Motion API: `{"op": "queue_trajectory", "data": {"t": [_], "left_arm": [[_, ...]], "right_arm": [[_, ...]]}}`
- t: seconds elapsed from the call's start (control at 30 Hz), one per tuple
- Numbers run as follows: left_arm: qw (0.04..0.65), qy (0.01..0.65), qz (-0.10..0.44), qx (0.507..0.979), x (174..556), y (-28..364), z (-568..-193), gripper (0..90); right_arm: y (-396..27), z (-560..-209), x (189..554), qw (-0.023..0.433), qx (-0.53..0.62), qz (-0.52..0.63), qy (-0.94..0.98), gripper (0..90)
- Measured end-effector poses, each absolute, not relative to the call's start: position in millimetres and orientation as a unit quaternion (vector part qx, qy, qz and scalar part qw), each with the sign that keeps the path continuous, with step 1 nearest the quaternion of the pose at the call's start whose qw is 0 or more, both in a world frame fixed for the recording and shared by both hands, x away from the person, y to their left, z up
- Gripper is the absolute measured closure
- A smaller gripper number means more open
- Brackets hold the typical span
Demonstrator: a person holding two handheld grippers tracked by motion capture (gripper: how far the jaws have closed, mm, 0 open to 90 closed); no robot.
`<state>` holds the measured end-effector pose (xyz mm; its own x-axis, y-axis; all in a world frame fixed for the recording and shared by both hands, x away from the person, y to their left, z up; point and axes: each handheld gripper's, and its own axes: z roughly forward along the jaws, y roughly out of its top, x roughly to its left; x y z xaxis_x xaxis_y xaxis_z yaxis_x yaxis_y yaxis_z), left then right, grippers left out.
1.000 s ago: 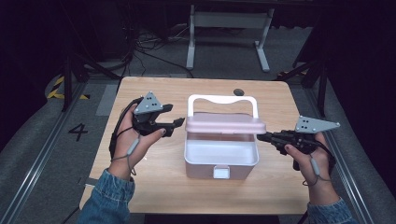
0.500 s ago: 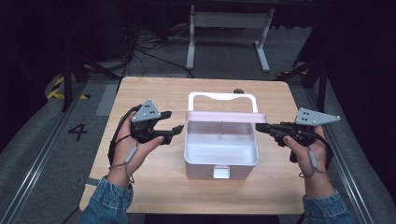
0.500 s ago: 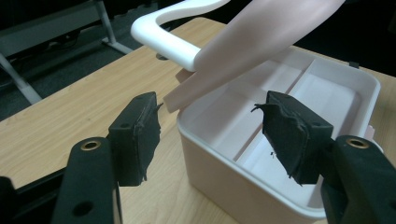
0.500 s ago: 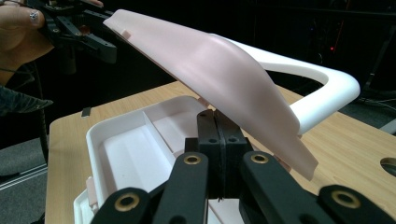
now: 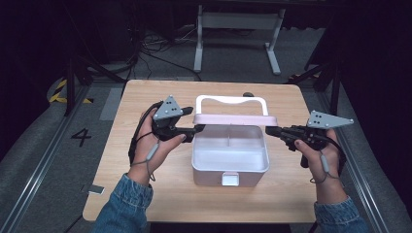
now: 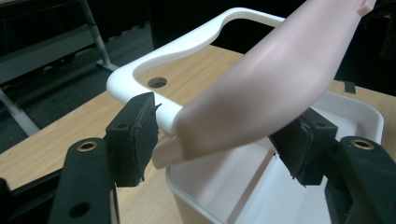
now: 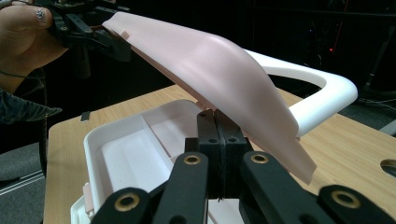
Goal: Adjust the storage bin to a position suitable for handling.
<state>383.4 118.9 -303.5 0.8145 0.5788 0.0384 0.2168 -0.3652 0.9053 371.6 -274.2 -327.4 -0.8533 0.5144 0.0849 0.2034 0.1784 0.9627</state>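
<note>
A single figure can be read: a dark "4" (image 5: pixel 80 137) marked on the grey floor (image 5: pixel 43 160) to the left of the worktop (image 5: pixel 145 87) (seen in the high view). The box, its lid and both gripper views carry no legible text, label or brand.

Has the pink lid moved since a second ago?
Yes. The pink lid has swung up and back toward the white handle, exposing more of the box, which stays put on the table.
</note>
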Motion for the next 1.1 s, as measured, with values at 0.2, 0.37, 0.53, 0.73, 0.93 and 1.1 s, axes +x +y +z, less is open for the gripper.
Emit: {"op": "queue_trajectory", "data": {"t": [0.2,0.37,0.53,0.73,0.93,1.1], "left_arm": [[0.513,0.236,0.185,0.805,388.7,109.1,-304.2,40.3],[0.519,0.231,0.192,0.800,391.4,103.6,-303.5,44.2],[0.523,0.224,0.198,0.798,392.9,100.7,-303.7,49.2],[0.513,0.223,0.214,0.801,392.8,99.1,-303.0,55.9],[0.513,0.224,0.220,0.799,396.7,100.0,-301.5,59.7],[0.513,0.229,0.210,0.800,403.2,100.7,-297.7,61.3]], "right_arm": [[-275.2,-327.0,371.4,0.128,0.240,0.597,0.755,90.0],[-275.6,-327.0,371.5,0.128,0.240,0.598,0.754,90.0],[-276.9,-326.4,371.1,0.129,0.242,0.600,0.751,90.0],[-278.2,-325.9,370.8,0.129,0.243,0.601,0.750,90.0],[-279.6,-325.4,368.0,0.123,0.242,0.596,0.756,90.0],[-286.1,-325.7,362.3,0.129,0.248,0.588,0.759,89.2]]}}
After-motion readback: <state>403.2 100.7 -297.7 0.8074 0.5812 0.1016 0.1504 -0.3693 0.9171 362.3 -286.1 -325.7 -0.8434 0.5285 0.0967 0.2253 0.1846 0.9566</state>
